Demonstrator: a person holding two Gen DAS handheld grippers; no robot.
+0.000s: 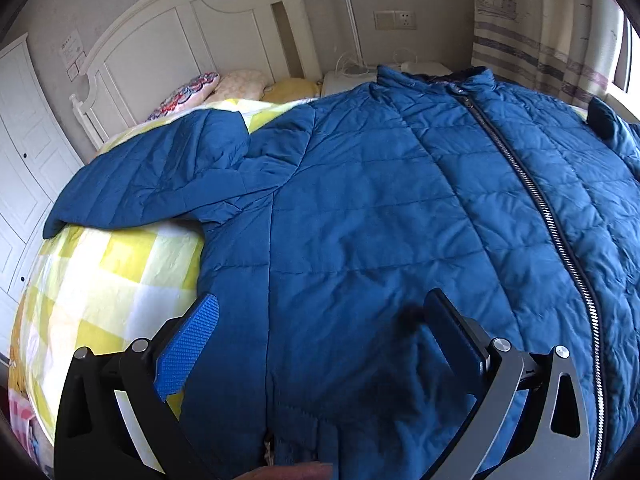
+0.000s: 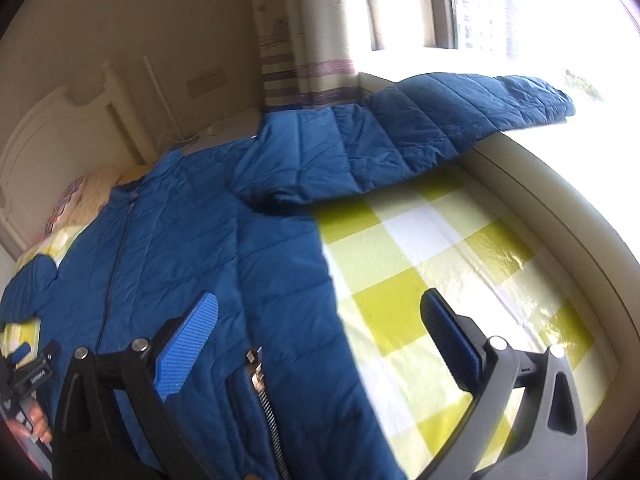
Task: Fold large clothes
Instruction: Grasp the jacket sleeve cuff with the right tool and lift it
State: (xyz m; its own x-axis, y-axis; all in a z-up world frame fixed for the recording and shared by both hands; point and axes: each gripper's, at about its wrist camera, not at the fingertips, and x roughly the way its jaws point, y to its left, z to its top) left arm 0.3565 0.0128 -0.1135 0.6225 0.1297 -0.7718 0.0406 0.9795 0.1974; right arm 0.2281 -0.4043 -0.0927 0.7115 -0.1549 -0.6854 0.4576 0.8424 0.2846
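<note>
A blue quilted jacket [image 1: 380,200] lies front up on the bed, its zip [image 1: 540,200] closed up to the collar. One sleeve [image 1: 152,176] stretches left over the checked bedspread. My left gripper [image 1: 320,312] hovers open over the jacket's lower left panel, nothing between its fingers. In the right wrist view the same jacket [image 2: 192,248] fills the left half, and its other sleeve [image 2: 440,120] reaches toward the window. My right gripper [image 2: 320,312] is open above the jacket's right hem edge, with a pocket zip [image 2: 260,392] just below it.
The yellow and white checked bedspread [image 2: 420,280] shows right of the jacket. A white headboard [image 1: 180,40] and pillows [image 1: 200,88] sit at the far end. White wardrobe doors [image 1: 20,160] stand left, a curtain [image 1: 540,32] and window [image 2: 500,0] right. A hand [image 2: 36,424] holds the other gripper.
</note>
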